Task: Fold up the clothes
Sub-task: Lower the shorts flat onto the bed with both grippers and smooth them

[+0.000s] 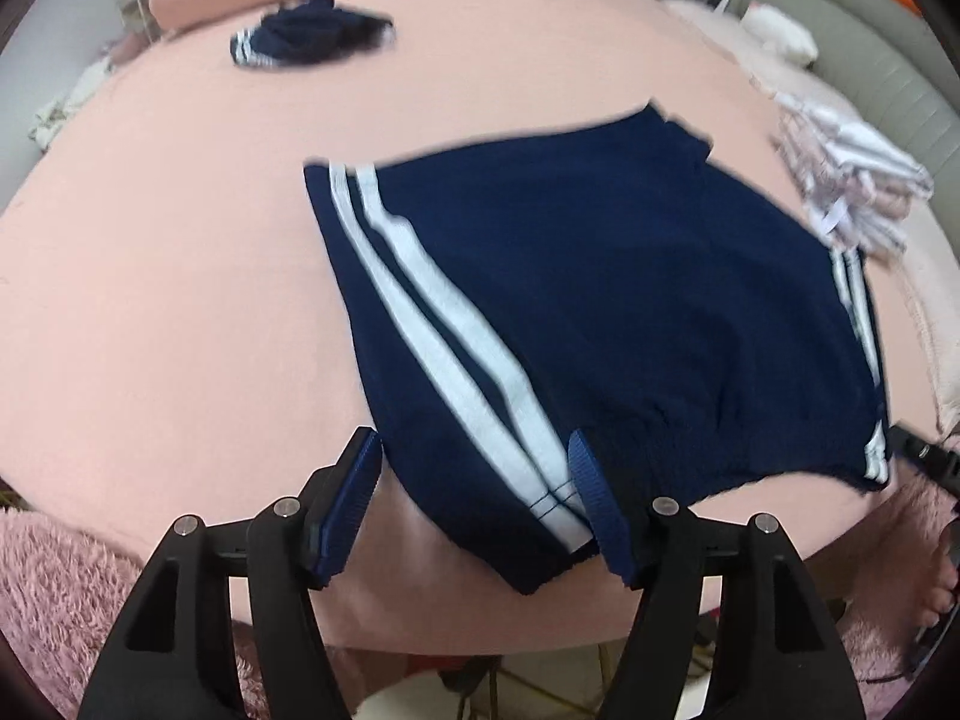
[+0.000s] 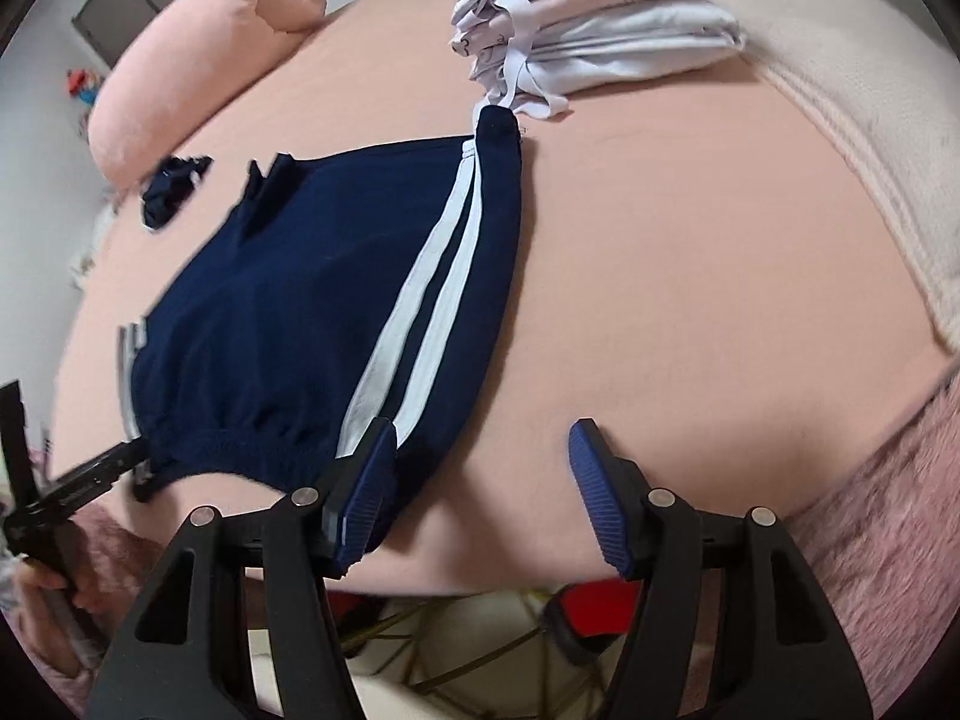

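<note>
Navy shorts with white side stripes (image 1: 600, 312) lie spread on the pink bed, waistband toward me; they also show in the right wrist view (image 2: 288, 312). My left gripper (image 1: 474, 498) is open, its jaws standing wide around the shorts' near left waistband corner. My right gripper (image 2: 483, 480) is open, its left finger (image 2: 366, 486) over the shorts' near right corner, its right finger over bare sheet. The left gripper's tip (image 2: 114, 462) shows at the waistband's other end.
A crumpled navy garment (image 1: 312, 30) lies at the far side near a pink pillow (image 2: 198, 60). A stack of folded white and pale clothes (image 2: 588, 24) sits at the far right. Fuzzy pink blanket (image 2: 888, 510) borders the near edge.
</note>
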### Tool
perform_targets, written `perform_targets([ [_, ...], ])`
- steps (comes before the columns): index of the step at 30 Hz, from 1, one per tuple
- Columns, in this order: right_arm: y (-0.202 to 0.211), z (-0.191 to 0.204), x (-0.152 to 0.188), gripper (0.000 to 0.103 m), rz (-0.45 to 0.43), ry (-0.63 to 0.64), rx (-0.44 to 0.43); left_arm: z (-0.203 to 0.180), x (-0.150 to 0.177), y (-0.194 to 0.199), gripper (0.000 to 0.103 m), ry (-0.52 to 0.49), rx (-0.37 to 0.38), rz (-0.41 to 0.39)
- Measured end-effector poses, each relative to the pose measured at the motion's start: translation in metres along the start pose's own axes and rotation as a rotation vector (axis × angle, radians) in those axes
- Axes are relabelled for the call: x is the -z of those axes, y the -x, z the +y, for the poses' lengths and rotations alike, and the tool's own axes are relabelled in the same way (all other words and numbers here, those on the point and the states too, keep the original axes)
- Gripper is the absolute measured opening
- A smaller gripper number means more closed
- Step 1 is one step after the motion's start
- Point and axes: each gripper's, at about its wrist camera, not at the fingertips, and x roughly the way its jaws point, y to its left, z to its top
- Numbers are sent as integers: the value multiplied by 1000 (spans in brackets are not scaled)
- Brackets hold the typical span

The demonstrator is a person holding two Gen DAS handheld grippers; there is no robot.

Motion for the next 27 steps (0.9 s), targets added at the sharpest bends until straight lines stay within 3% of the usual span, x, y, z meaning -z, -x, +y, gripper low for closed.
perform_targets([
  [3, -9, 0, 0, 63, 29, -21, -76, -20, -10, 5, 66, -43, 57, -62],
  [6, -15, 11, 1, 60, 55, 19, -117, -33, -12, -8, 66, -87, 37, -16],
  [8, -22, 22, 1, 51, 78, 67, -116, -24, -5, -15, 66, -75, 24, 43],
  [10, -29, 34, 1, 44, 88, 126, -75, -21, -10, -23, 66, -32, 57, 51],
  [12, -29, 34, -1, 31, 82, 99, -94, -11, -10, -15, 66, 3, 78, 23],
  [13, -28, 31, -2, 24, 82, 67, -124, -6, -10, -11, 66, 23, 86, 4],
  [16, -33, 10, -9, 24, 98, -131, -351, -2, -18, -12, 66, 61, 108, -27],
  [17, -36, 7, -12, 24, 102, -170, -372, -14, -26, -29, 66, 46, 103, 3],
  [19, -42, 6, -17, 22, 105, -196, -370, -28, -32, -60, 68, -5, 68, 102],
  [22, -43, 20, -23, 20, 99, -149, -328, -51, -39, -67, 69, -40, 29, 93],
  [27, -46, 73, -48, 17, 86, -15, -326, -37, -50, -63, 69, 28, 71, 42],
])
